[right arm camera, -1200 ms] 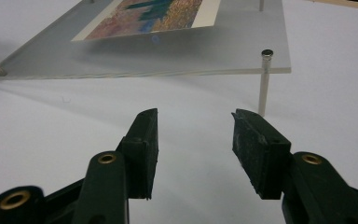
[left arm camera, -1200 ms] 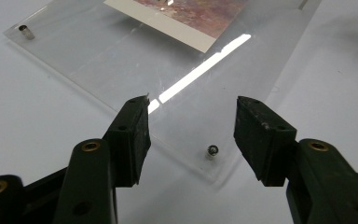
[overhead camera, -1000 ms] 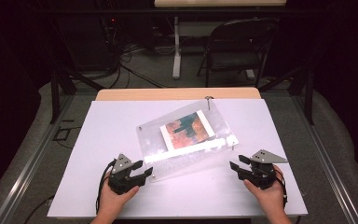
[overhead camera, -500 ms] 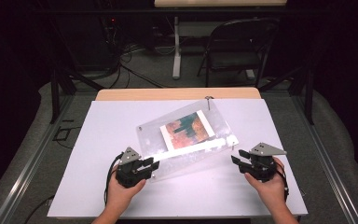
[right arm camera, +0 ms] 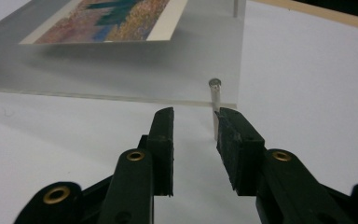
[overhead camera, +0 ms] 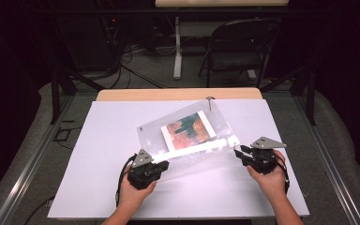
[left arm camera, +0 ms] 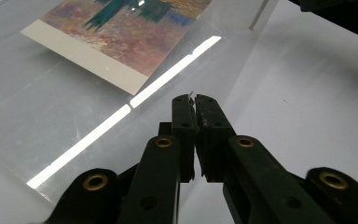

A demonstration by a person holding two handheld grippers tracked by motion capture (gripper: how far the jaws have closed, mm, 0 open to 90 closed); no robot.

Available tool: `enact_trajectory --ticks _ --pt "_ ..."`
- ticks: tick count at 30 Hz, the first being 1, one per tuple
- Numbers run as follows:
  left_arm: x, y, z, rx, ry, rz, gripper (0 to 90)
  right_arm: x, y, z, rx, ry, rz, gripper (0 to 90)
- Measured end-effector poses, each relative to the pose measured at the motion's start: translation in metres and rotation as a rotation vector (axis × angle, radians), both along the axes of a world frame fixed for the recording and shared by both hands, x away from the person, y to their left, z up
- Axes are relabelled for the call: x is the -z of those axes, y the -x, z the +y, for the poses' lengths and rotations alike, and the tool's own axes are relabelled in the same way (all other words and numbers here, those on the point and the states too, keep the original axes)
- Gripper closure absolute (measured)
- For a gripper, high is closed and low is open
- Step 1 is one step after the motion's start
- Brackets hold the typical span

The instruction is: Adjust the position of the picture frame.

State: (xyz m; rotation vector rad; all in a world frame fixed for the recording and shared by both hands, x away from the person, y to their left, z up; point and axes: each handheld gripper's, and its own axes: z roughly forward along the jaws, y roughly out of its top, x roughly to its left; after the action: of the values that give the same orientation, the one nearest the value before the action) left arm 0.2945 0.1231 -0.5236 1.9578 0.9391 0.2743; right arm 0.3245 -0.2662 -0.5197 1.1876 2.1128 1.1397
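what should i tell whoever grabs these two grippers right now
Left gripper: jaws have just closed, shut on the near left corner of the clear acrylic frame.
Right gripper: jaws have been closing, not yet gripping; the frame's near right corner and its metal standoff post sit just ahead of them.
The frame, with the art print inside, lies skewed on the white table.
Done: left corner gripped. Left: probably grip the right corner, then lift or straighten.

Acrylic frame point(left arm camera: 98, 93) cut by left gripper view's edges.

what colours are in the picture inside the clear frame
Mottled orange-pink with dark teal shapes and a white border on the picture in the clear frame; the left gripper view shows it best.
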Motion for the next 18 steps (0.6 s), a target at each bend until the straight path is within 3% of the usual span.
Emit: enact_trajectory --ticks 5,9,14,18 --pt "0.005 0.001 -0.004 0.015 -0.005 0.006 89.6 0.009 -0.005 -0.004 0.033 -0.023 0.024 69.4" --pt "0.012 0.000 -0.007 0.023 -0.018 0.022 89.9 0.019 -0.013 -0.001 0.050 0.012 0.028 73.1" --pt "0.014 0.001 -0.010 0.030 -0.033 0.028 90.0 0.024 -0.020 0.001 0.050 0.019 0.015 73.9" --pt "0.019 0.002 -0.013 0.041 -0.043 0.037 90.0 0.029 -0.025 0.003 0.054 0.036 0.031 74.8"
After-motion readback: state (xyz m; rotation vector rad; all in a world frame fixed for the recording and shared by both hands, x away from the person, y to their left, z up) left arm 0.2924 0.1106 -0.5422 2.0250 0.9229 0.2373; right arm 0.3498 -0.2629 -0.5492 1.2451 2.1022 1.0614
